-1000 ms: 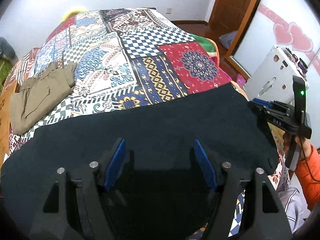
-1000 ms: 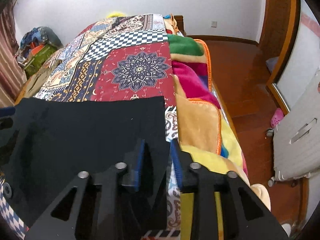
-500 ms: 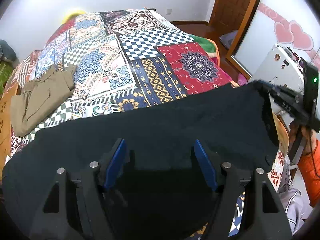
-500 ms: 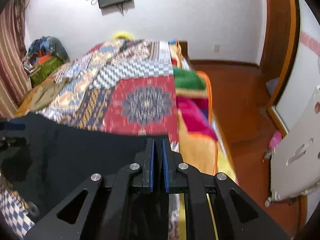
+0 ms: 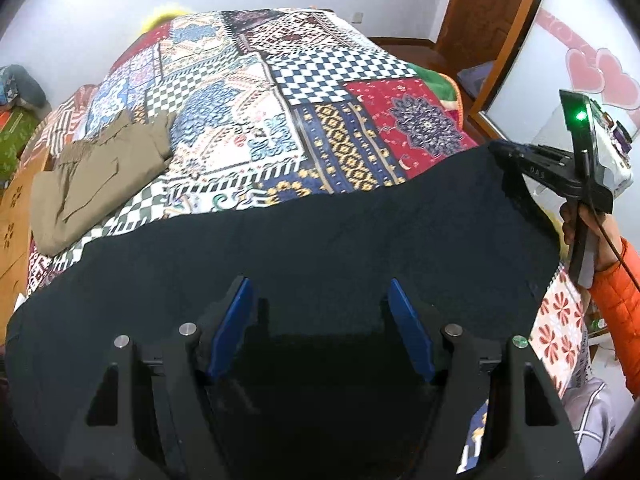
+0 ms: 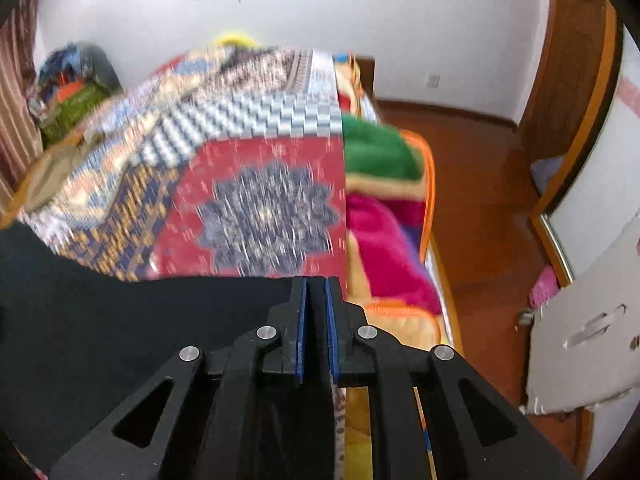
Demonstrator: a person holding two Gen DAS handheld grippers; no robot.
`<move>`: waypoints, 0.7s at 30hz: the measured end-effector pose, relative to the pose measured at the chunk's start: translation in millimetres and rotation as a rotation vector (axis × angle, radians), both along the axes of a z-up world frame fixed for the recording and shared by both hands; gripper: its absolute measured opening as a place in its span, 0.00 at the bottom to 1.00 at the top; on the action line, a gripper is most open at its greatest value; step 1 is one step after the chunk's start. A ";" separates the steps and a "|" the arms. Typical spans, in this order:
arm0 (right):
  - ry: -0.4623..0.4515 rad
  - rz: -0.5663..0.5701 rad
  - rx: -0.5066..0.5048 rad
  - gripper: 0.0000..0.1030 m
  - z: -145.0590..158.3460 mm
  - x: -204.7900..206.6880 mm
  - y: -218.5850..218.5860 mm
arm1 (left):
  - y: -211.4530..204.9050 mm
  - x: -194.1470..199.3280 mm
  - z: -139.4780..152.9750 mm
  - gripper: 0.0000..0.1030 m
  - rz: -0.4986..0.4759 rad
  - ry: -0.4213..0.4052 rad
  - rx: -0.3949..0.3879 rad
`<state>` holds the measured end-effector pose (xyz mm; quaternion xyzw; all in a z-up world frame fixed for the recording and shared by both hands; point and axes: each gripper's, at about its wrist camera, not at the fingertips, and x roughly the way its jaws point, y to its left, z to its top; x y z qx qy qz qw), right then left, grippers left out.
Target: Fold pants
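Black pants [image 5: 340, 240] lie spread across the near end of the bed. My left gripper [image 5: 320, 320] hangs over their middle, open, its blue pads [image 5: 232, 328] wide apart with only flat cloth below. At the right, my right gripper [image 5: 506, 160] is shut on the pants' right corner and holds it up off the bed. In the right wrist view its pads [image 6: 301, 332] are pressed together at the right gripper [image 6: 316, 292], with the edge of the black pants [image 6: 120, 340] pinched between them. That view is blurred by motion.
Folded khaki pants [image 5: 96, 184] rest at the left of the patchwork bedspread [image 5: 256, 120]. A green and pink fleece blanket [image 6: 380, 208] hangs off the bed's right side. A white case [image 6: 580, 328] stands on the wooden floor [image 6: 480, 184]. An orange sleeve [image 5: 616, 304] is at the right.
My right gripper shut on the corner of the black pants, then lifted it and carried it over the bed. The pants' right edge rose with it. The left gripper stayed put.
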<state>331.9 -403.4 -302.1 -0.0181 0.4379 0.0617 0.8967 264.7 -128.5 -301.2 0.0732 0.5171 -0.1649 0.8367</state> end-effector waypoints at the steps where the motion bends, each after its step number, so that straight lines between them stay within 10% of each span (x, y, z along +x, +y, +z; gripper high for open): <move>1: 0.005 -0.003 -0.008 0.09 -1.2 -3.6 -0.4 | 3.2 -1.2 0.2 0.68 0.006 0.000 0.003; 21: -0.095 0.407 0.166 0.30 100.2 -129.1 112.4 | 133.1 -87.0 45.8 0.72 0.201 -0.074 0.031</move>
